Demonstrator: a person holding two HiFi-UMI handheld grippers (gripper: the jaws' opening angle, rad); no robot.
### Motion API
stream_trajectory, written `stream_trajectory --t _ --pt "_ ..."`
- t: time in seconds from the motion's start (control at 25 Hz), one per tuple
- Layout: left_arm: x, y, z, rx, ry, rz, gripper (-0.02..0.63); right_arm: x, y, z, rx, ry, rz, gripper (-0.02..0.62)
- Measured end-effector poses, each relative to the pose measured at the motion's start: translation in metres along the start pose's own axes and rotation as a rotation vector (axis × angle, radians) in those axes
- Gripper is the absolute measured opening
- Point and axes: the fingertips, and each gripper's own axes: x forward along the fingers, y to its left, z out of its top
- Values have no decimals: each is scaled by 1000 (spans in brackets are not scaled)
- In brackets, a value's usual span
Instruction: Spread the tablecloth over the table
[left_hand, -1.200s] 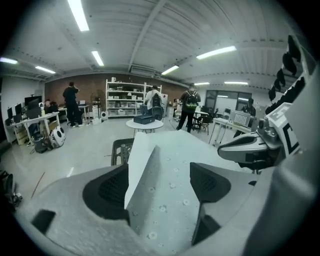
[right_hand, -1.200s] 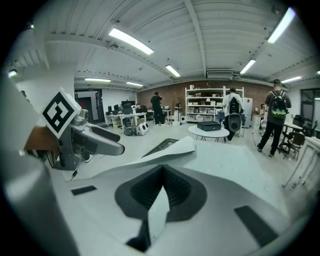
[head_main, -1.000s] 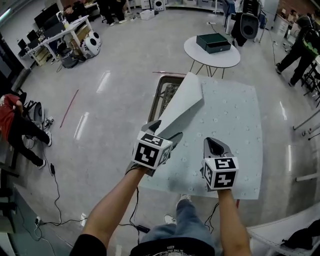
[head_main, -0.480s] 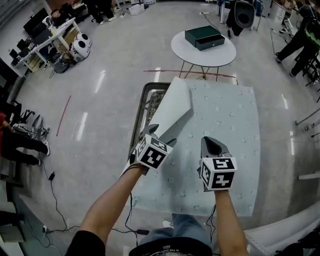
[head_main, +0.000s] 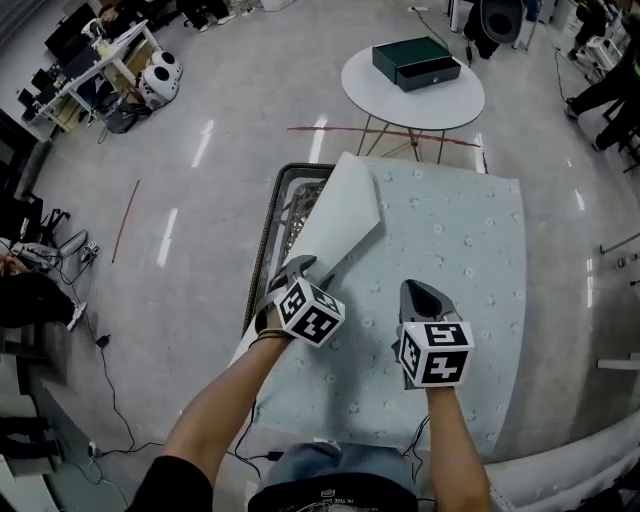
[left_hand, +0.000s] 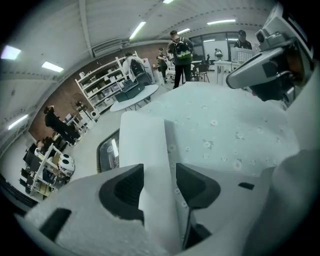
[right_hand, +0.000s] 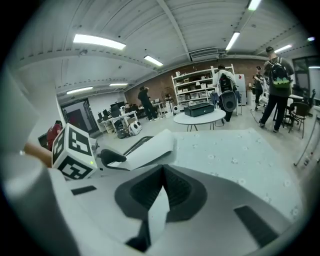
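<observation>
A pale blue-green tablecloth (head_main: 450, 240) with a small flower print lies over the table. Its left strip (head_main: 340, 215) is folded back and shows a white underside. My left gripper (head_main: 296, 266) is at the near end of that fold, above the table's left edge. Its jaws are closing, and in the left gripper view the white fold (left_hand: 145, 150) runs between them with the left gripper (left_hand: 159, 182) not clamped. My right gripper (head_main: 418, 290) is over the cloth's near middle. In the right gripper view the right gripper (right_hand: 161, 195) is shut on a pinch of cloth (right_hand: 159, 212).
The table's dark frame (head_main: 272, 215) shows bare along the left side beside the fold. A round white table (head_main: 455, 100) with a dark green box (head_main: 416, 62) stands just beyond the far end. People, desks and shelves stand farther off around the room.
Both grippers have come down and nearer the table's near end. The left jaws have narrowed around the white fold, which now lies lower. The right gripper stays shut on the cloth.
</observation>
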Motion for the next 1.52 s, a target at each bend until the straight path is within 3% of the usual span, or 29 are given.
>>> stream_trajectory --t 0.08,0.2,0.28,0.48,0.8,0.96,1.52 --pt "2 1 -1 28 11 15 214 4 -1 -2 6 8 6 6" --pt "3 -4 -4 98 25 25 313 7 1 -4 8 16 14 6" --pt "5 -2 -6 130 30 52 313 8 4 -5 5 16 18 6" --pt "1 20 -9 146 15 142 183 6 8 -10 2 20 2 6" --pt "-11 48 -18 99 -43 136 160 12 32 -7 7 17 -19 6" --pt "-19 65 -25 25 -81 91 148 19 54 -1 0 17 -22 6" --pt "-24 138 -52 -423 -214 -116 98 51 102 2 -8 42 -65 6"
